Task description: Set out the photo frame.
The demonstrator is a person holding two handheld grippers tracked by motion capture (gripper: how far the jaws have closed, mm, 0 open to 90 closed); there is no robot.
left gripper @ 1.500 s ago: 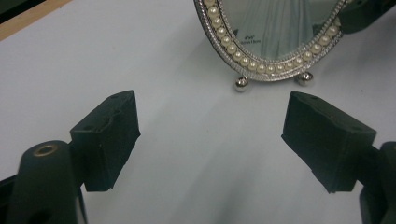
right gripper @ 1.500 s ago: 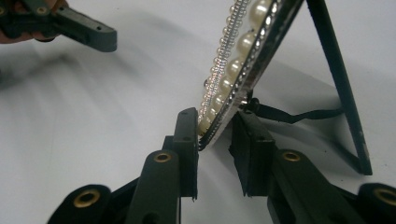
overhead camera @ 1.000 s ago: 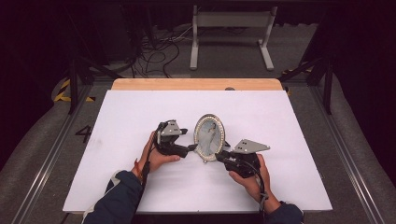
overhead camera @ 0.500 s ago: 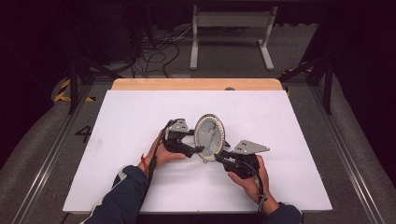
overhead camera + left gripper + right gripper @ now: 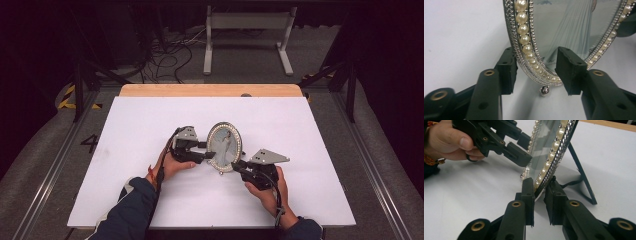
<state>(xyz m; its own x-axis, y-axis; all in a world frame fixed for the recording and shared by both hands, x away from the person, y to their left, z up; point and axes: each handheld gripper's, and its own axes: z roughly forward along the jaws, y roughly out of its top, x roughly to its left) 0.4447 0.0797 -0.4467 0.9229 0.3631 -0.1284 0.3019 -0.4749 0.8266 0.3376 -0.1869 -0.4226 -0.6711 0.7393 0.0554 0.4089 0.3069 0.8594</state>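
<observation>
Standing upright, oval picture frame [image 5: 224, 147] — long axis vertical, glass facing the person

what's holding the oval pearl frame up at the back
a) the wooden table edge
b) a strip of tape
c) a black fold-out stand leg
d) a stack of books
c: in the right gripper view a thin black stand leg slants down from behind the frame to the white table.

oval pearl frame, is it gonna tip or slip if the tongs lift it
The oval frame probably tips easily: it stands upright on a thin back strut. Its glass front looks fragile and maybe slippery. The right tongs grip only its thin rim, so it may pivot.
</observation>
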